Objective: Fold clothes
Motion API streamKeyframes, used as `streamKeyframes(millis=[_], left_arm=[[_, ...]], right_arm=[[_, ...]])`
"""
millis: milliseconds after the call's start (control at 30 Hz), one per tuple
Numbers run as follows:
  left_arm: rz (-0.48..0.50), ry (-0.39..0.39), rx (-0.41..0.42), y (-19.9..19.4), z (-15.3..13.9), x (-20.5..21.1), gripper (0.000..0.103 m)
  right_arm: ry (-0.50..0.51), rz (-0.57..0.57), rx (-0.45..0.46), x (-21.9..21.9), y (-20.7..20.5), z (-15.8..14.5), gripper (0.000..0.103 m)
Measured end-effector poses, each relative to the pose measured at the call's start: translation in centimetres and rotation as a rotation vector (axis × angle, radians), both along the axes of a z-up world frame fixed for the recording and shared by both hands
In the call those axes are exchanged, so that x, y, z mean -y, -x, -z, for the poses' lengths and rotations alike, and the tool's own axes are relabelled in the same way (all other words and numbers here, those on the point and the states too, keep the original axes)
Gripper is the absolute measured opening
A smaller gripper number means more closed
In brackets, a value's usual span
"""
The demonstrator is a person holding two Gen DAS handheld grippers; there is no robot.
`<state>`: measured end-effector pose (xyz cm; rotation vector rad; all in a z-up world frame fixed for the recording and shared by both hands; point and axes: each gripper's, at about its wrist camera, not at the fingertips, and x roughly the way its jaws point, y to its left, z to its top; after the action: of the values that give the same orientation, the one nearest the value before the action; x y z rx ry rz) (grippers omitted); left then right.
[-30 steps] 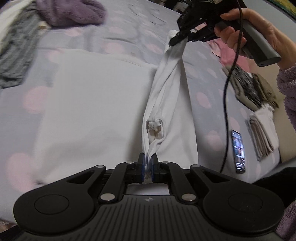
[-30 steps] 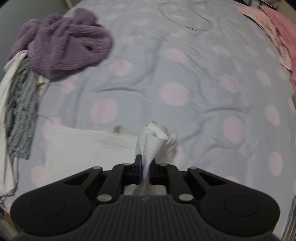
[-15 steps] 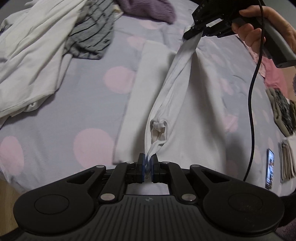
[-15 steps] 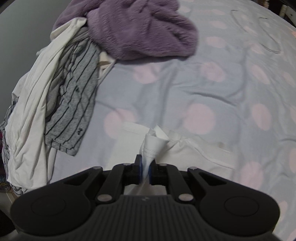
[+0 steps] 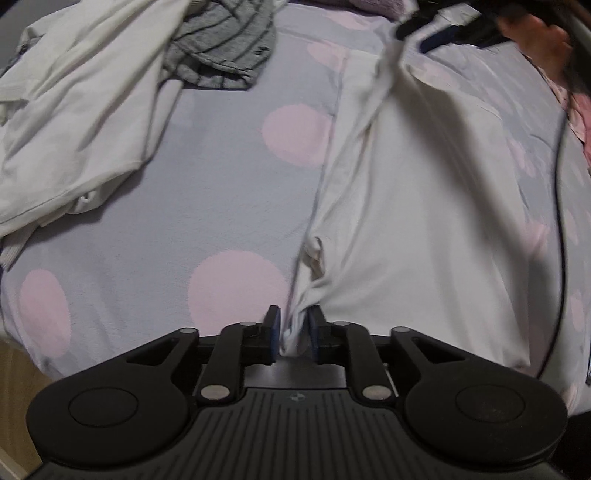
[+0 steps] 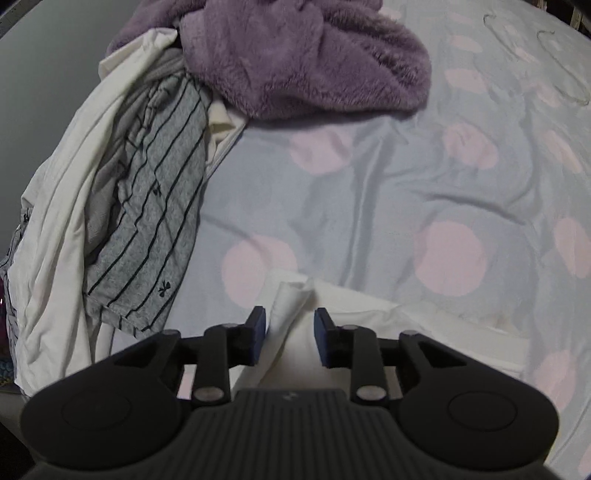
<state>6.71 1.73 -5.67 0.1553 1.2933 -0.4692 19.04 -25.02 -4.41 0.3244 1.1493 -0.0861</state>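
Observation:
A white garment (image 5: 424, 206) lies folded lengthwise on the bed, its folded edge running from near to far. My left gripper (image 5: 292, 325) is open, with the near corner of the garment loose between the jaws. My right gripper (image 6: 290, 321) is open too, and the far corner of the garment (image 6: 291, 299) lies between its jaws. The right gripper also shows blurred at the top of the left wrist view (image 5: 428, 26), over the garment's far end.
The bed has a grey sheet with pink dots (image 5: 221, 192). A pile of unfolded clothes lies to the left: a white garment (image 5: 74, 110), a grey striped top (image 6: 147, 229) and a purple fleece (image 6: 295, 55). A black cable (image 5: 557, 221) hangs at the right.
Both grippers carried the garment's edge over to the left and lowered it onto the bed. Both have opened and let the cloth go.

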Motion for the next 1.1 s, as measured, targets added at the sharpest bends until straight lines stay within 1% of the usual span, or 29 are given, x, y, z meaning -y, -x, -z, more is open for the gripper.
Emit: streamKeyframes(millis=[67, 167, 267, 333, 367, 400, 433, 500, 600, 633, 733, 800, 967, 1100], left_arm=[[-0.02, -0.001, 0.007, 0.0, -0.2, -0.3, 0.021], [-0.036, 0.004, 0.022, 0.0, -0.6, -0.4, 0.021], [-0.047, 0.025, 0.057, 0.2, -1.4, -0.6, 0.021], [-0.049, 0.041, 0.082, 0.2, -1.9, -0.7, 0.022], [-0.052, 0.055, 0.08, 0.1, -2.0, -0.8, 0.023], [-0.055, 0.069, 0.079, 0.1, -2.0, -0.9, 0.027], [-0.059, 0.084, 0.078, 0.0, -2.1, -1.0, 0.034], [-0.066, 0.112, 0.075, -0.1, -2.3, -1.3, 0.041], [-0.073, 0.133, 0.06, -0.1, -2.1, -1.7, 0.042], [-0.077, 0.137, 0.051, -0.1, -1.9, -1.9, 0.045], [-0.081, 0.151, 0.008, 0.0, -1.1, -2.1, 0.048], [-0.081, 0.158, -0.006, 0.2, -0.4, -2.0, 0.048], [-0.08, 0.12, -0.021, 0.6, 1.5, -1.4, 0.048], [-0.084, 0.11, -0.02, 0.5, 2.1, -1.1, 0.049]], right_arm=[[0.0, 0.003, 0.023, 0.4, 0.7, -0.8, 0.032], [-0.016, 0.022, 0.064, 1.4, 2.2, -1.9, 0.034], [-0.017, 0.04, 0.095, 2.4, 3.7, -3.1, 0.034], [-0.019, 0.045, 0.097, 3.0, 5.1, -3.4, 0.034], [-0.02, 0.046, 0.096, 3.4, 6.0, -3.5, 0.034], [-0.02, 0.044, 0.092, 3.7, 6.9, -3.4, 0.034], [-0.02, 0.043, 0.086, 4.0, 7.9, -3.2, 0.035], [-0.022, 0.043, 0.071, 4.5, 10.5, -2.5, 0.038], [-0.023, 0.032, 0.042, 4.6, 14.5, -1.1, 0.038], [-0.026, 0.026, 0.035, 4.5, 15.9, -0.7, 0.038], [-0.051, 0.021, 0.039, 4.2, 20.2, 0.4, 0.04], [-0.075, 0.047, 0.047, 4.2, 23.0, 1.0, 0.041], [-0.19, 0.166, 0.045, 4.2, 29.9, 3.3, 0.041], [-0.258, 0.226, 0.056, 2.9, 33.9, 5.7, 0.043]])
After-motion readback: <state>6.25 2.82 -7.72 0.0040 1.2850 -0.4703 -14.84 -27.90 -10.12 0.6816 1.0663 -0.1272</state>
